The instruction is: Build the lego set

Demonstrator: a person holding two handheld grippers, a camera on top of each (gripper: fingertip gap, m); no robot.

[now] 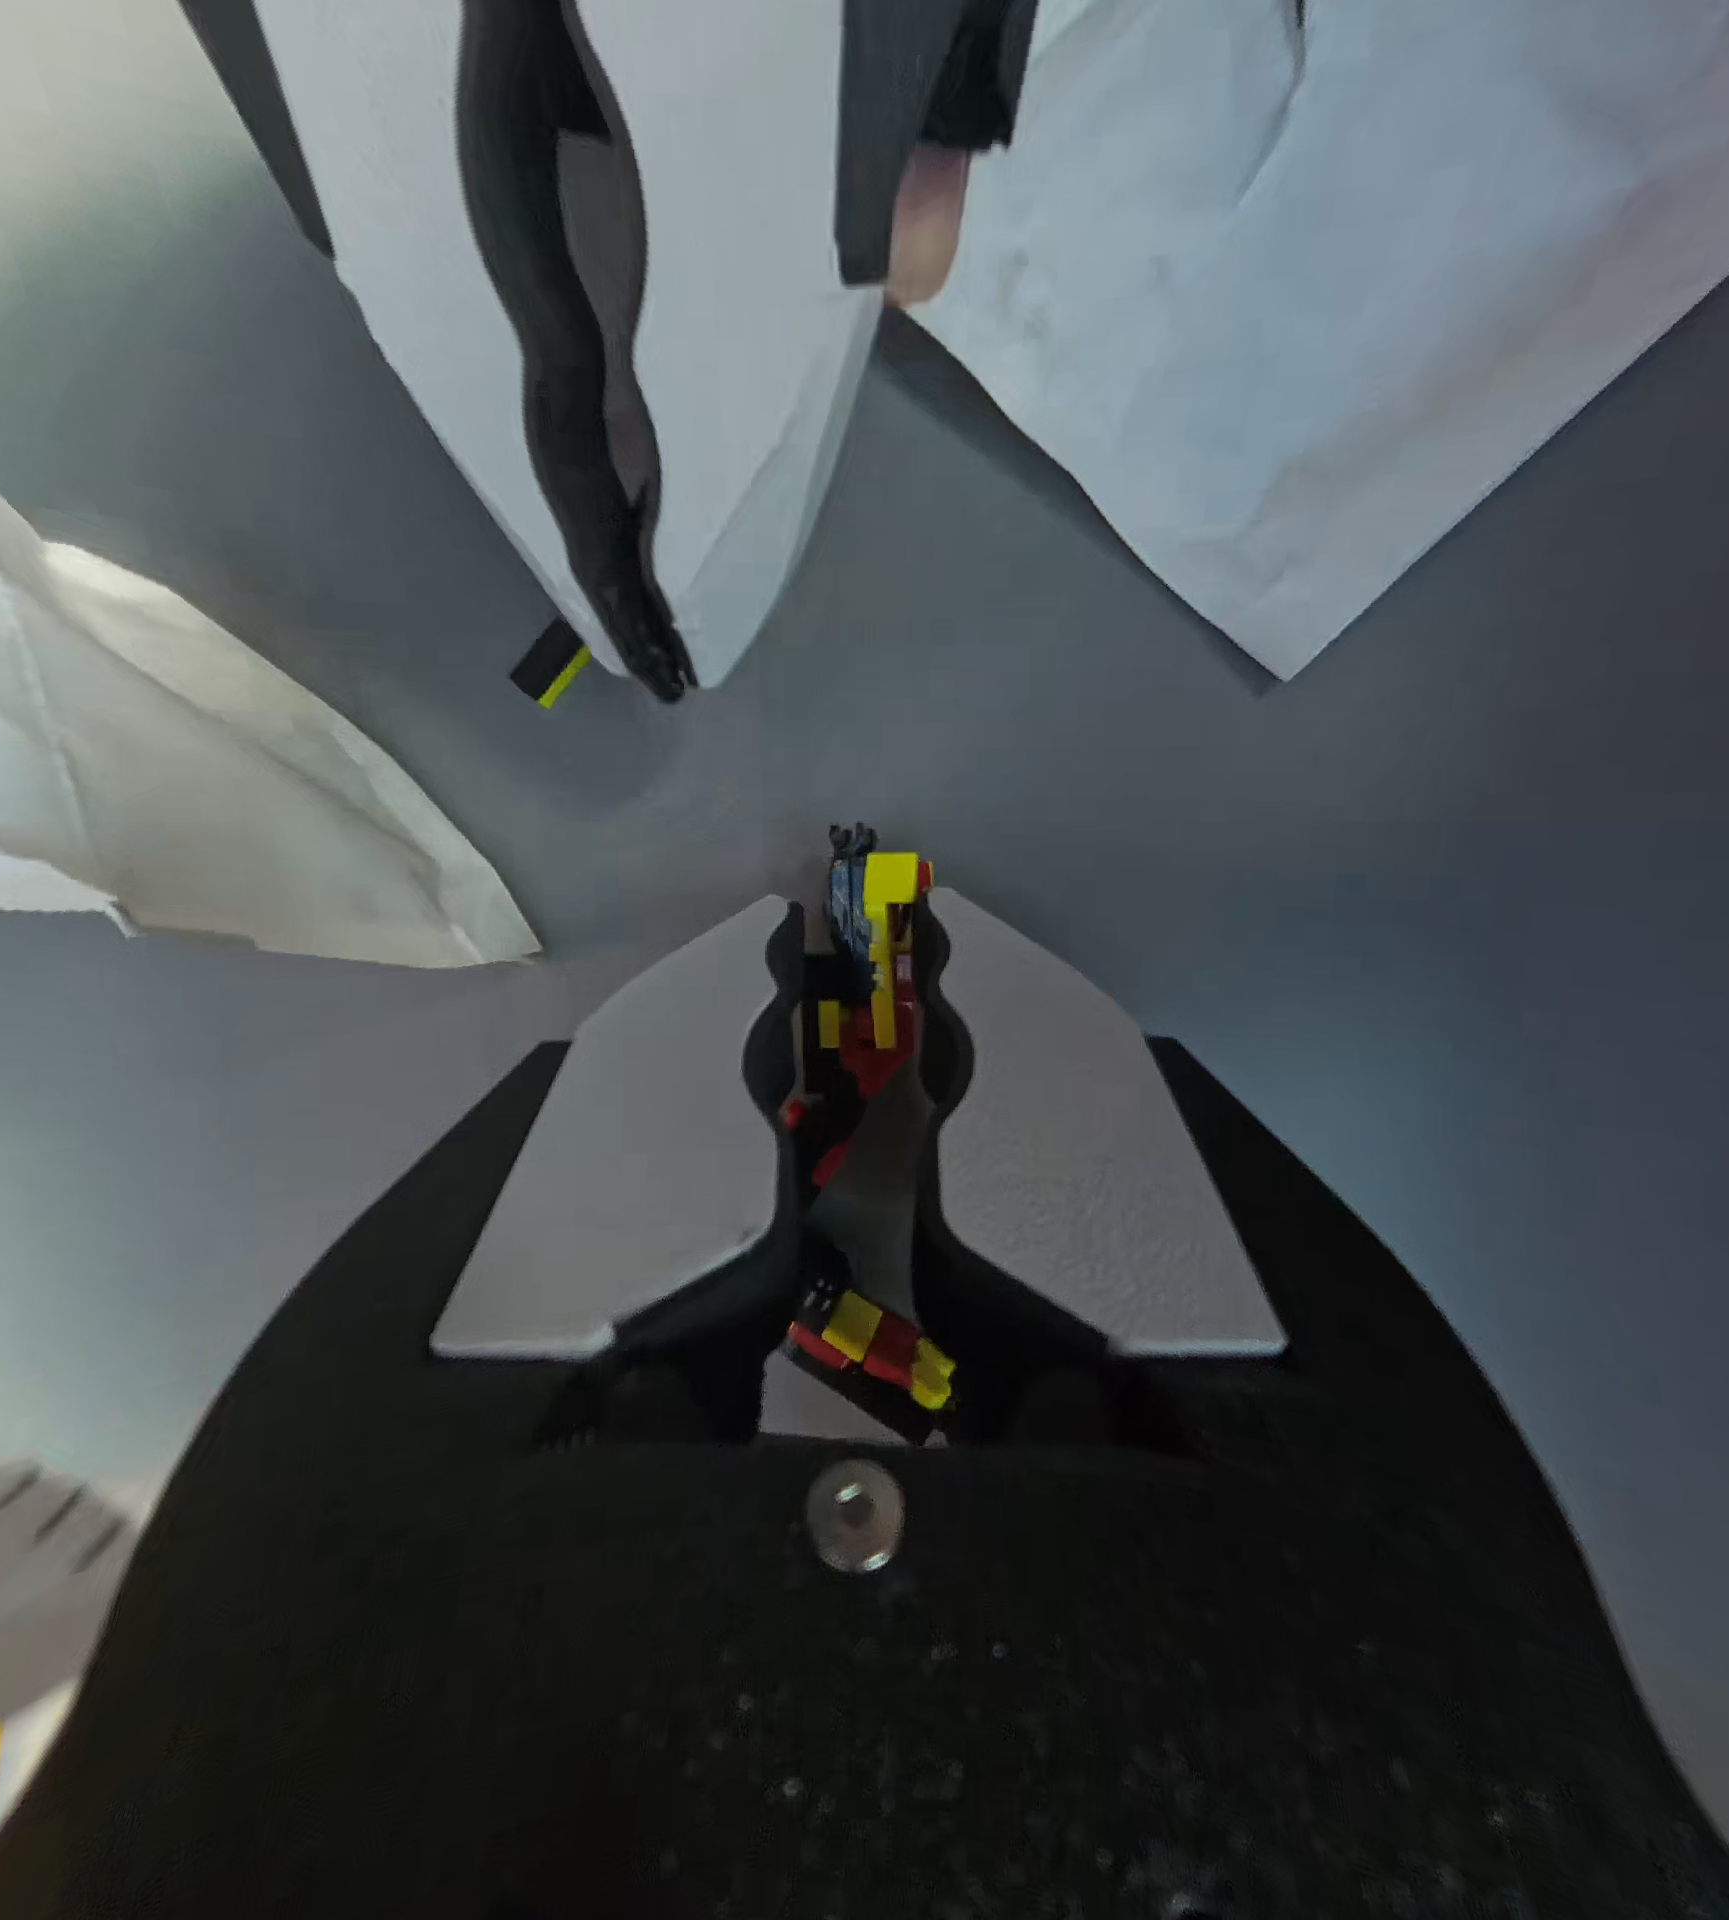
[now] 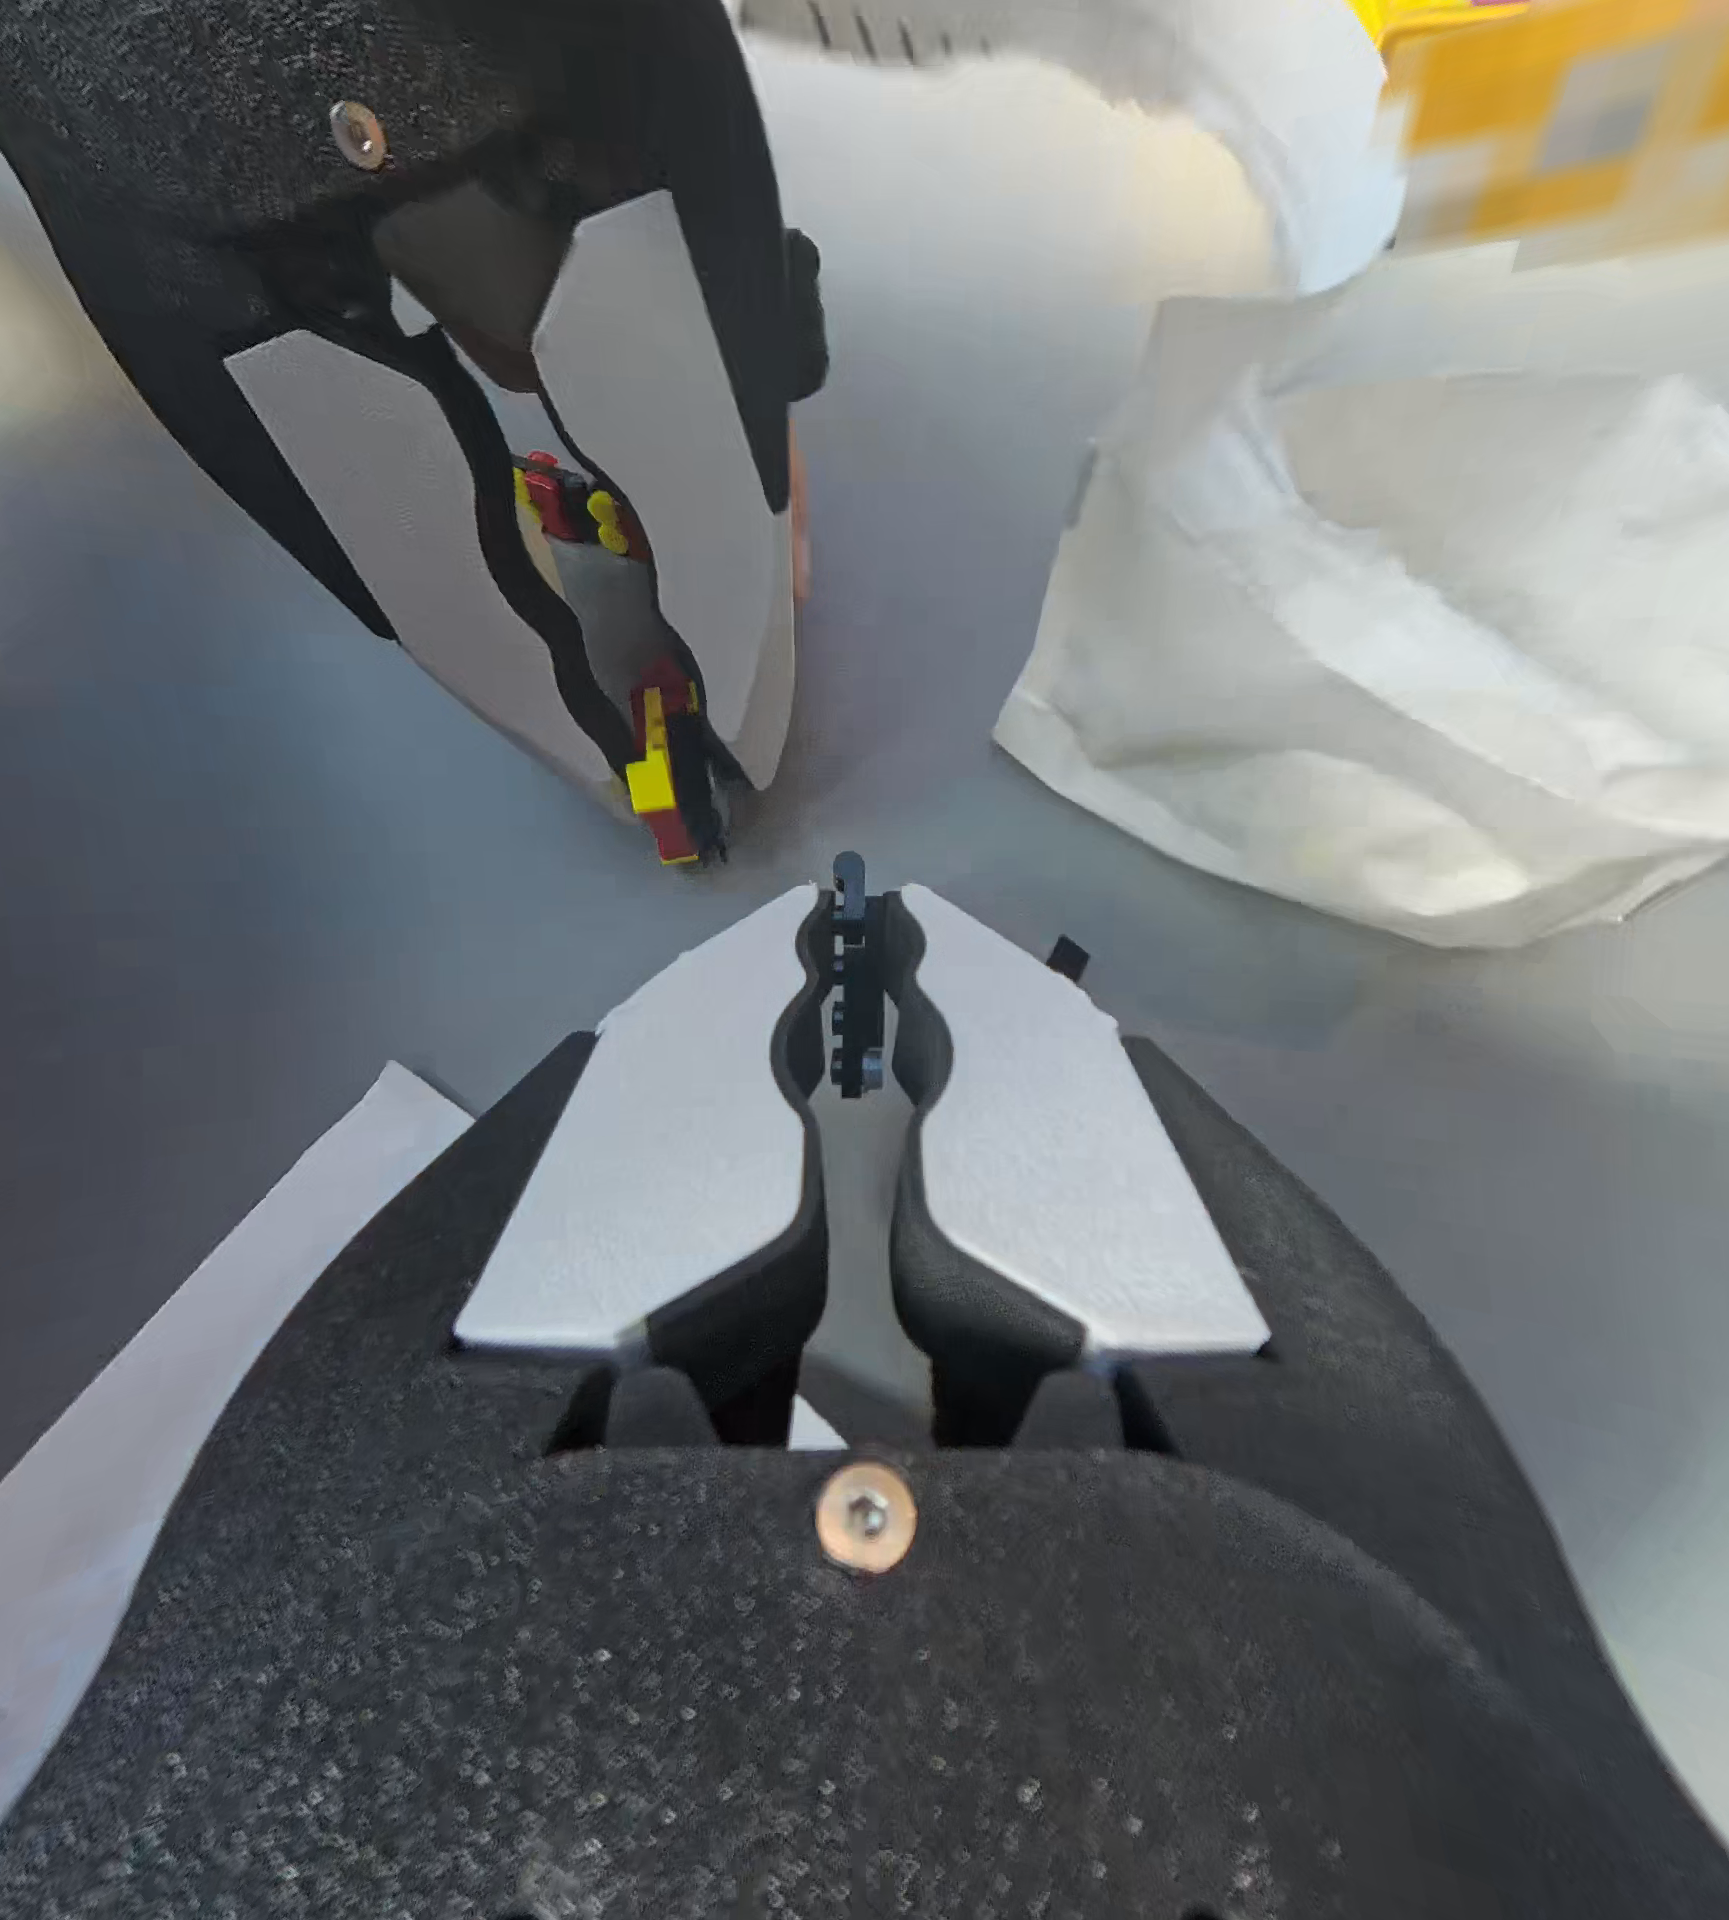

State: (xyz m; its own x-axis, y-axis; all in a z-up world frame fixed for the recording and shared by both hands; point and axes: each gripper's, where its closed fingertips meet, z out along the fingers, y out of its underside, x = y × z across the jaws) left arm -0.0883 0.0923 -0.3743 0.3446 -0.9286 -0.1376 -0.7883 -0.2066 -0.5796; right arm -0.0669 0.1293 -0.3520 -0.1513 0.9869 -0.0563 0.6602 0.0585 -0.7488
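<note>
Clamping a partly built lego assembly [image 1: 870, 997] of red, yellow and black bricks, the left gripper [image 1: 865, 914] has its two fingers drawn together on the model. The assembly runs lengthwise along the channel between the fingers: its yellow front block and a small black clip stick out just past the fingertips, and its rear red-and-yellow end lies far back near the gripper's body. In the right wrist view the same left gripper [image 2: 694, 800] enters from the upper left, tips angled down toward the grey table [image 2: 320, 935], with the assembly [image 2: 662, 779] protruding below the fingertips.

The right gripper [image 2: 855, 894] is closed on a thin black lego piece [image 2: 855, 987], held edge-on between the inner faces of the fingers; the piece's rounded end projects slightly beyond the tips. The two held items are near each other but apart, the assembly lying ahead and slightly left of the right gripper's tips.

Seen from the left wrist view, the right gripper [image 1: 668, 675] points in from ahead, upper left of the left gripper's tips. A small black-and-yellow brick [image 1: 550, 675] lies on the table just beside those tips. A crumpled white paper bag [image 2: 1411, 644] rests ahead and to the right of the right gripper, a flat white sheet [image 2: 112, 1403] beneath its left side, and a yellow box [image 2: 1618, 114] farther off.
</note>
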